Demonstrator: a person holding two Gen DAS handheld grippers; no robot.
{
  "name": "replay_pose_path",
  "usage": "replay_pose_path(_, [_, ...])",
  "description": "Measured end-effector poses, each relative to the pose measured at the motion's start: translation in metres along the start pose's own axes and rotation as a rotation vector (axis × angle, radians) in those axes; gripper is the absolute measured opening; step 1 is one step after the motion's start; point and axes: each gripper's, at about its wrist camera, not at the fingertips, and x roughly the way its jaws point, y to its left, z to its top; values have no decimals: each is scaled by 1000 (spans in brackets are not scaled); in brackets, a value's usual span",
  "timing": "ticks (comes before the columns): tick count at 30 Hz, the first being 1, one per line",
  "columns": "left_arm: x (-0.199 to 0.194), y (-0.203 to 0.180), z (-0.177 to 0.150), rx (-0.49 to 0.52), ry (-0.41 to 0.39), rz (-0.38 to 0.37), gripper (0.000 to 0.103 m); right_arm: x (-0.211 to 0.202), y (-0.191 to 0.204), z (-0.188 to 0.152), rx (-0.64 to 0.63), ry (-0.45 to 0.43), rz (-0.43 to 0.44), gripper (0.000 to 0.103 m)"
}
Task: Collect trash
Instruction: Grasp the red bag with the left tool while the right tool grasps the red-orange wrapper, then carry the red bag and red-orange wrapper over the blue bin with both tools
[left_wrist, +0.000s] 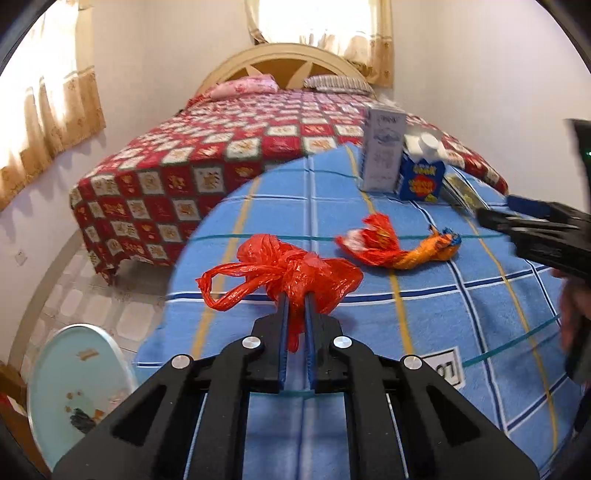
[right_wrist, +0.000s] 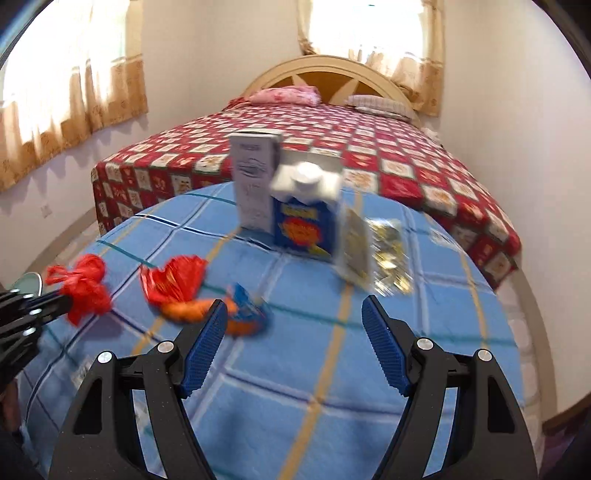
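Left gripper (left_wrist: 296, 295) pinching red bag (left_wrist: 291, 269) on blue cloth (left_wrist: 443, 332).
Bag looks light, soft, crinkly; hold at the knot. Right gripper (right_wrist: 293, 310) wide, empty, near wrapper (right_wrist: 177, 284).

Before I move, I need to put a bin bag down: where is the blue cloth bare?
Bare: the blue cloth below the open right gripper, between the orange wrapper and the cloth's right edge. Crowded: the far side, with the white box, blue carton and foil packets; and the left, where the left gripper clamps the red plastic bag.
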Motion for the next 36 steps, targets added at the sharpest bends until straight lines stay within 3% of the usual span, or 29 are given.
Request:
replay_pose_path(4, [-18, 26, -7, -24, -11, 14, 8, 28, 10, 6, 1, 78, 22, 73])
replay_pose_path(6, [-25, 40, -14, -35, -12, 22, 8, 36, 11, 1, 14, 130, 75, 63])
replay_pose_path(14, [-42, 73, -27, -72, -20, 49, 8, 26, 14, -17, -3, 142, 164, 43])
replay_pose_path(16, [-48, 76, -28, -81, -30, 55, 8, 19, 21, -21, -20, 127, 190, 35])
replay_pose_path(18, [-54, 77, -30, -80, -40, 61, 8, 16, 28, -23, -32, 111, 196, 16])
replay_pose_path(27, [-70, 78, -39, -66, -46, 71, 8, -4, 50, -24, -42, 39, 236, 15])
replay_pose_path(36, [-81, 97, -53, -75, -38, 131, 8, -13, 83, -17, -85, 20, 295, 15])
